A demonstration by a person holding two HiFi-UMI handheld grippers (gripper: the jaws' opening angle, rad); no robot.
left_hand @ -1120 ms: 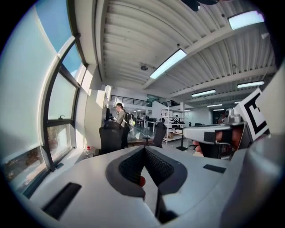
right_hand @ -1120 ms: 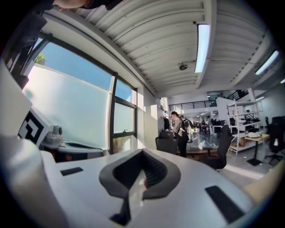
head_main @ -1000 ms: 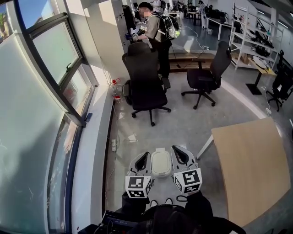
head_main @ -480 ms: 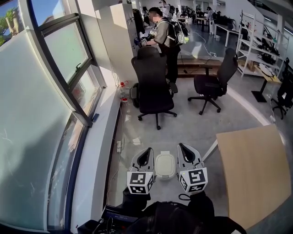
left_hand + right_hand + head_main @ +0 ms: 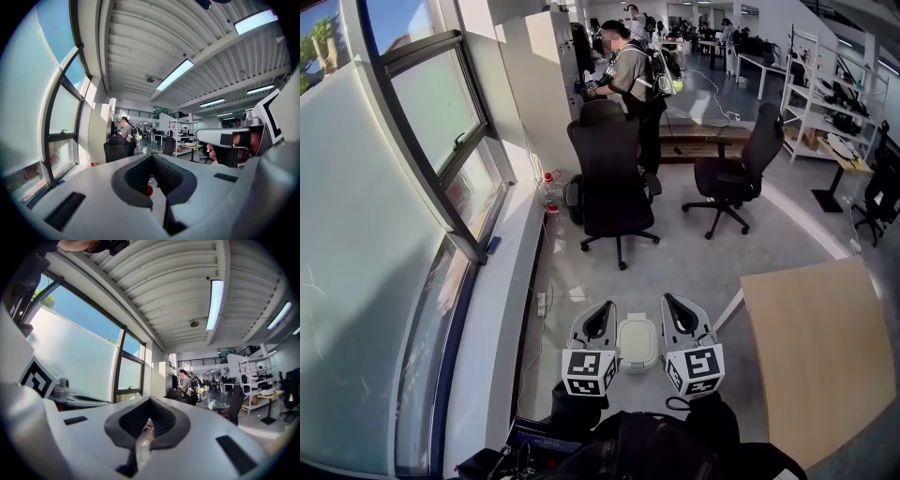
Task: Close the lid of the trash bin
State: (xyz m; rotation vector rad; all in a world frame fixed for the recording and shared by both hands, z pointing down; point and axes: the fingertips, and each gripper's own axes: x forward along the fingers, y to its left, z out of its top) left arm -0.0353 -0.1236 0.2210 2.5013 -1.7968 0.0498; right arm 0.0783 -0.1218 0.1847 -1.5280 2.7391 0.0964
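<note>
A small white trash bin (image 5: 637, 341) stands on the grey floor just in front of me, and its lid lies flat on top. My left gripper (image 5: 598, 323) hangs left of it and my right gripper (image 5: 678, 319) right of it; both are raised above the floor and point level. The bin is in neither gripper view. The left gripper (image 5: 151, 161) has its jaws together with nothing between them, and so does the right gripper (image 5: 150, 401). Each gripper view shows the other gripper at its edge.
A window wall with a long sill (image 5: 487, 309) runs along the left. A power strip (image 5: 542, 303) lies on the floor by it. A wooden table (image 5: 816, 347) is at the right. Two black office chairs (image 5: 609, 178) (image 5: 736, 169) and a person with a backpack (image 5: 633, 75) stand farther ahead.
Both grippers have risen a little on either side of the bin, still shut. The head view has shifted, so the chairs and the table sit differently in the picture.
</note>
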